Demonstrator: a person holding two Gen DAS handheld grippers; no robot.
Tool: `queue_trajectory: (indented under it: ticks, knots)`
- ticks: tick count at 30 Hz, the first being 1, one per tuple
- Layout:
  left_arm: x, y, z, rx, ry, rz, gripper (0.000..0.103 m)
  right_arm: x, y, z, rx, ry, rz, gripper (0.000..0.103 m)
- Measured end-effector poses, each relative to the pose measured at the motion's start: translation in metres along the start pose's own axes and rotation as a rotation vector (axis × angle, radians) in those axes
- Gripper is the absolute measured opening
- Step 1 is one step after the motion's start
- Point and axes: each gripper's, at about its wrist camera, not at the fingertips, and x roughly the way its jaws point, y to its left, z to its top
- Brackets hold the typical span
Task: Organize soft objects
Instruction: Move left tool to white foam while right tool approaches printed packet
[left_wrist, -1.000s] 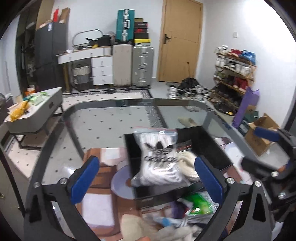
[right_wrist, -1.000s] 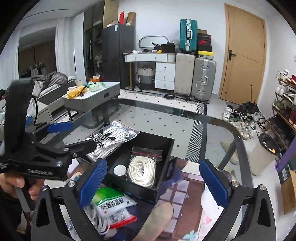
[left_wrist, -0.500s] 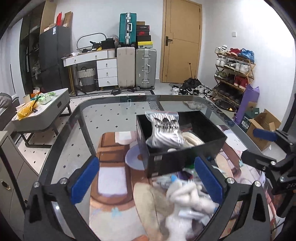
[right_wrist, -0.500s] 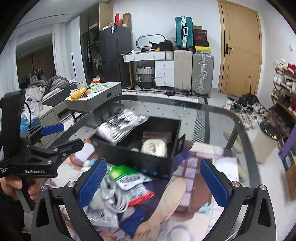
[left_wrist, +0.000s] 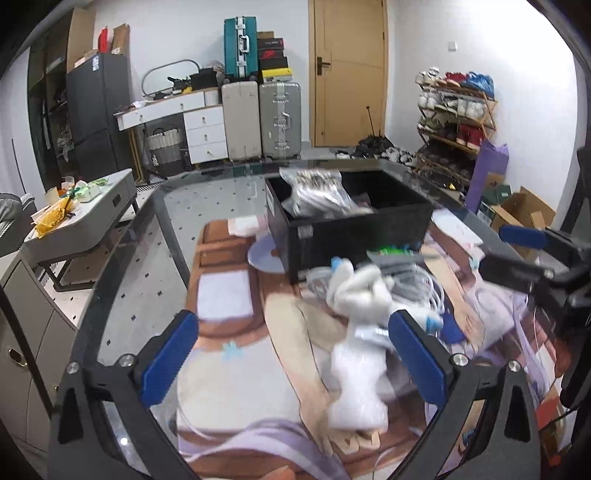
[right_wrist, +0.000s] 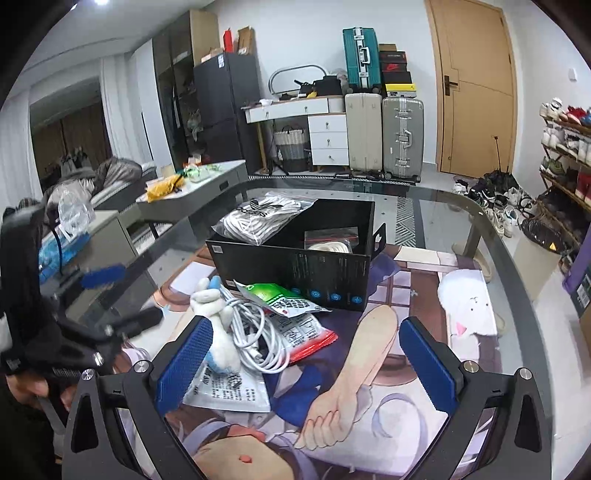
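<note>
A black box (right_wrist: 295, 262) stands on the printed mat, and a bag of white Adidas laces (right_wrist: 262, 218) leans over its left rim. Inside it lies a bagged coil of white rope (right_wrist: 328, 245). In front of the box are a white and blue plush toy (right_wrist: 214, 321), a white cable (right_wrist: 255, 332), a green packet (right_wrist: 280, 299) and a printed white pouch (right_wrist: 225, 387). My right gripper (right_wrist: 304, 363) is open above this pile and holds nothing. My left gripper (left_wrist: 293, 358) is open and empty, with the plush toy (left_wrist: 362, 332) by its right finger. The box (left_wrist: 351, 229) is beyond it.
The printed mat (right_wrist: 406, 295) covers a glass table (right_wrist: 461, 206) with a dark rounded rim. A low grey side table (left_wrist: 81, 218) stands to the left. Suitcases (right_wrist: 384, 133) are against the far wall and a shoe rack (left_wrist: 454, 122) is on the right.
Both grippers have drawn back from the box toward the near side of the table. The pile of loose items now lies between and ahead of the fingers. The lace bag stays in the box.
</note>
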Motion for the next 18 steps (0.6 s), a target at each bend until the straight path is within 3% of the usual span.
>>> queue_trajectory:
  ticks: [11,18]
  knots:
    - [0.019,-0.013,-0.018,0.043,0.058,-0.001,0.103,0.016,0.008,-0.01,-0.003,0.083,0.015,0.102]
    - [0.021,-0.008,-0.02,0.037,0.088,-0.042,0.103,0.031,0.006,-0.017,0.013,0.131,0.031,0.103]
